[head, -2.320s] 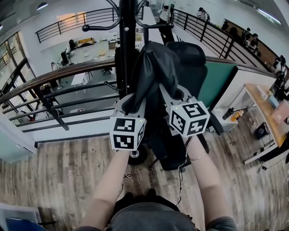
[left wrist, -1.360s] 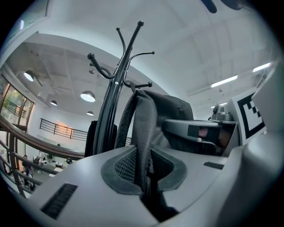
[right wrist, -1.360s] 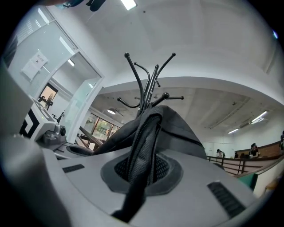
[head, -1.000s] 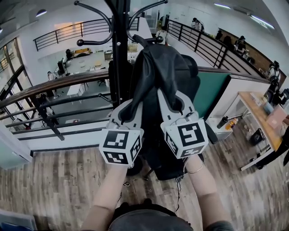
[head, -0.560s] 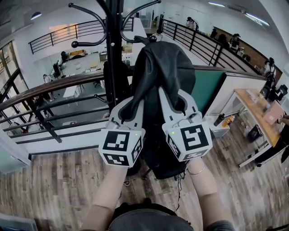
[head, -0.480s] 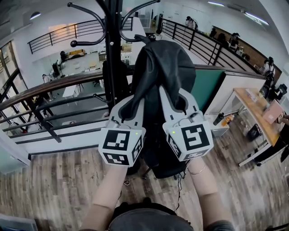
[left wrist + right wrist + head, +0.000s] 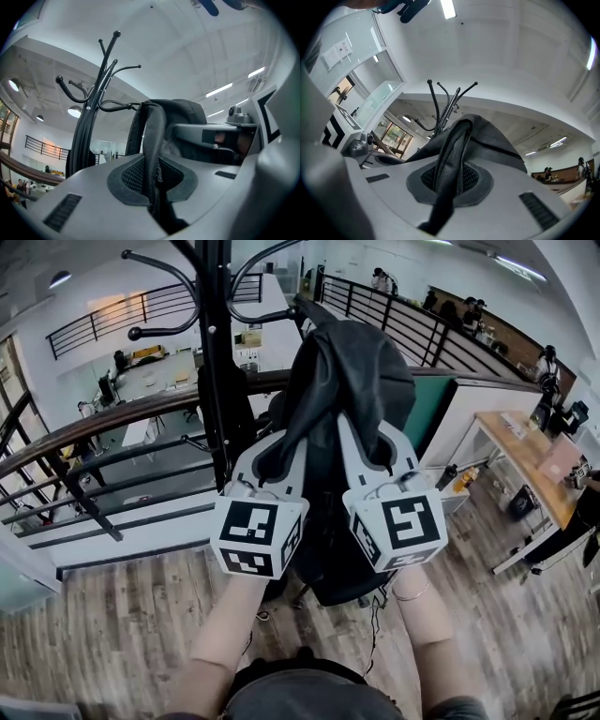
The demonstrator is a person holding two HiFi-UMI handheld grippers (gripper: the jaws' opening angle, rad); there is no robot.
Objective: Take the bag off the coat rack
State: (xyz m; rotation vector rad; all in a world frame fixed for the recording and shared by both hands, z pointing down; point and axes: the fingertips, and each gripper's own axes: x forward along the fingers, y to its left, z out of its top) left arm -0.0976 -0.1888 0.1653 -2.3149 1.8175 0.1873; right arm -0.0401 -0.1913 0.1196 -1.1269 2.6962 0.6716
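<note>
carrier: wood-plank floor [image 7: 103,634] | standing on it: black coat rack [image 7: 214,390], upright, foot hidden | just behind rack: railing [image 7: 94,425] along the floor's edge | well right of rack: wooden surface [image 7: 520,442], small items on top, unclear

Bag [image 7: 352,371] sits ahead of both sets of jaws. Left strap [image 7: 152,154] lies between the left gripper [image 7: 281,448] jaws, right strap [image 7: 449,164] between the right gripper [image 7: 364,442] jaws. Coat rack [image 7: 214,362] stands left of the left jaws.
</note>
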